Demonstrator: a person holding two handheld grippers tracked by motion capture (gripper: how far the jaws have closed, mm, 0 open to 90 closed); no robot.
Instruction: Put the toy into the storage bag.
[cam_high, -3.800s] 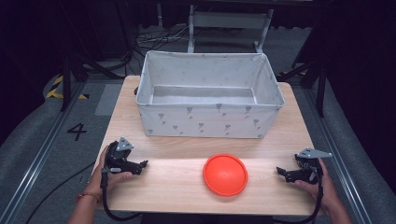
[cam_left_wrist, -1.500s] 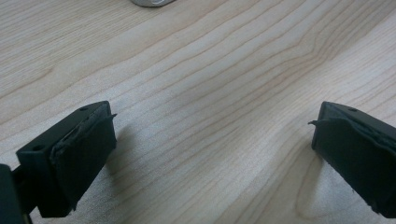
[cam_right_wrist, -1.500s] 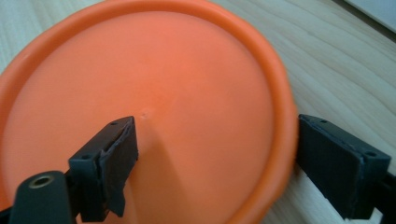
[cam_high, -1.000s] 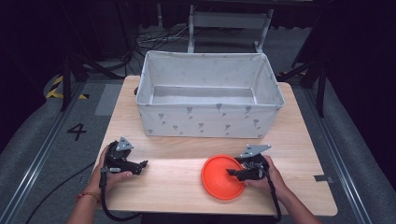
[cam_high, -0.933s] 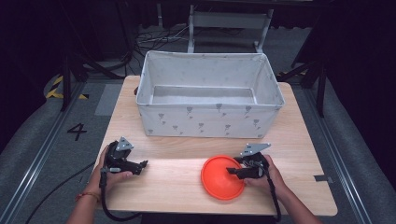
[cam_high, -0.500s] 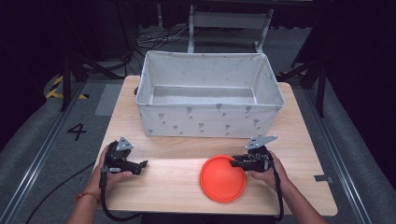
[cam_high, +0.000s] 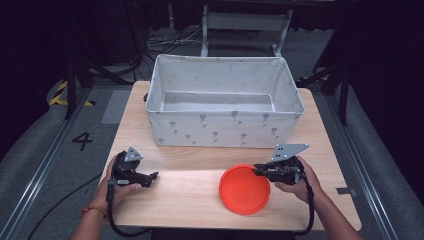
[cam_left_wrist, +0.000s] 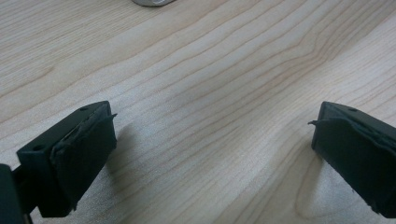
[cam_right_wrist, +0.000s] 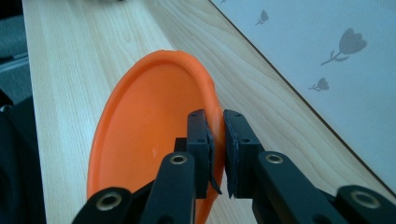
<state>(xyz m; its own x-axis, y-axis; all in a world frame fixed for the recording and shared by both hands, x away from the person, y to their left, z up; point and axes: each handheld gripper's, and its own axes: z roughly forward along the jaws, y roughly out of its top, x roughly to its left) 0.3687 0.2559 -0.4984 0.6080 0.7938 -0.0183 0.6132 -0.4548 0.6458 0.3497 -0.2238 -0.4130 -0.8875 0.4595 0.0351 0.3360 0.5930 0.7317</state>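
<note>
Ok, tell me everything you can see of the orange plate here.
The orange plate is round, shallow and plain, plastic by its look, with a raised rim and no markings. It sits on the wooden table in front of the fabric bin, apart from it. The right gripper is shut on its rim, one jaw inside, one outside. It looks slightly tilted, though whether it has left the table is unclear.

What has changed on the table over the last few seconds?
The right gripper came in from the table's right edge to the orange plate and closed its jaws on the rim, tilting that side up. The plate has barely shifted. The left gripper stayed open in place, and the fabric bin did not move.
</note>
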